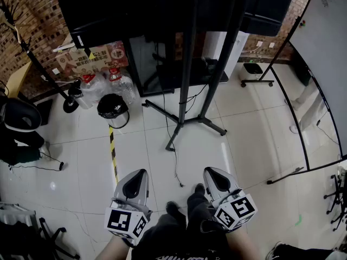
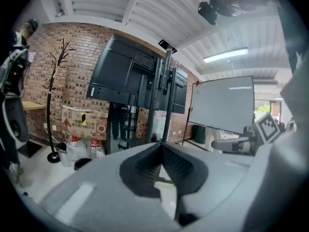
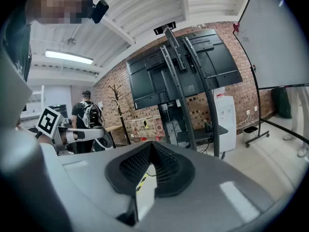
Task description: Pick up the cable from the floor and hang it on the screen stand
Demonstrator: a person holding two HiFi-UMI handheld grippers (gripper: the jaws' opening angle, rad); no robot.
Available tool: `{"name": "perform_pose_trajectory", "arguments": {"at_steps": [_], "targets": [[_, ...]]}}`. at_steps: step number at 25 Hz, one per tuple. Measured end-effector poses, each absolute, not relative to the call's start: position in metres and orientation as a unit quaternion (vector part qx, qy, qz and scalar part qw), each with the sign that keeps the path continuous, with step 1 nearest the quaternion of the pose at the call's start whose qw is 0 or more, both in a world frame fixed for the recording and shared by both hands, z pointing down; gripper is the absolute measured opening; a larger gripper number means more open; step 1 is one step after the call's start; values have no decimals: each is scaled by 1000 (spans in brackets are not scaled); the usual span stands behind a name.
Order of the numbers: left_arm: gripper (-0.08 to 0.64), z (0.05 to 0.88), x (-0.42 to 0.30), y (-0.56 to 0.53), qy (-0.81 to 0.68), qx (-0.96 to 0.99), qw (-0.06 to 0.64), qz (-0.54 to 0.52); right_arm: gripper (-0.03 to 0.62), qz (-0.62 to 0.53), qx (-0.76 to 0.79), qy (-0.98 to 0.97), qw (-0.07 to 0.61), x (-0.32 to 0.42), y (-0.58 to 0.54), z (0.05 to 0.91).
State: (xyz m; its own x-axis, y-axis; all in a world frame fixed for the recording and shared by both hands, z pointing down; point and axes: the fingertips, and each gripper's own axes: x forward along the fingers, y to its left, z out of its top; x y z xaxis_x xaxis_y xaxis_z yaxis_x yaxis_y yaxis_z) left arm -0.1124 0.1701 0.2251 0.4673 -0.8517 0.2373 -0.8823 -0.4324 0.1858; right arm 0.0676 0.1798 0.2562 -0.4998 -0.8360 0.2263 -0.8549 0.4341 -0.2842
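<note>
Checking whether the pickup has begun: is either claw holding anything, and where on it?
Nothing is held. The left claw and right claw are both shut and empty; the cable lies on the floor ahead.

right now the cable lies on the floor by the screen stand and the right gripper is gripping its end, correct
No. The right gripper holds nothing: the right gripper view shows its jaws shut and empty. The cable does lie on the floor by the screen stand.

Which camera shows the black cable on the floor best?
The head view: the cable trails across pale tiles before the screen stand. Both gripper views face the stand; the floor cable cannot be made out there.
</note>
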Motion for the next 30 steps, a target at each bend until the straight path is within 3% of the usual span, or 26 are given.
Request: {"name": "perform_pose_trajectory", "arguments": {"at_steps": [7, 13, 20, 27, 30], "targets": [[5, 237, -101, 138, -521, 840, 140, 60, 8, 190, 520, -833, 21, 92, 138, 277], [5, 262, -85, 96, -541, 823, 152, 77, 8, 212, 534, -816, 64, 123, 83, 334], [5, 308, -50, 31, -562, 802, 182, 84, 36, 240, 490, -823, 158, 143, 3, 450], [5, 383, -45, -21, -600, 770, 198, 90, 86, 256, 416, -846, 216, 114, -43, 585], [5, 424, -46, -28, -601, 766, 209, 86, 95, 300, 398, -841, 210, 97, -46, 644]]}}
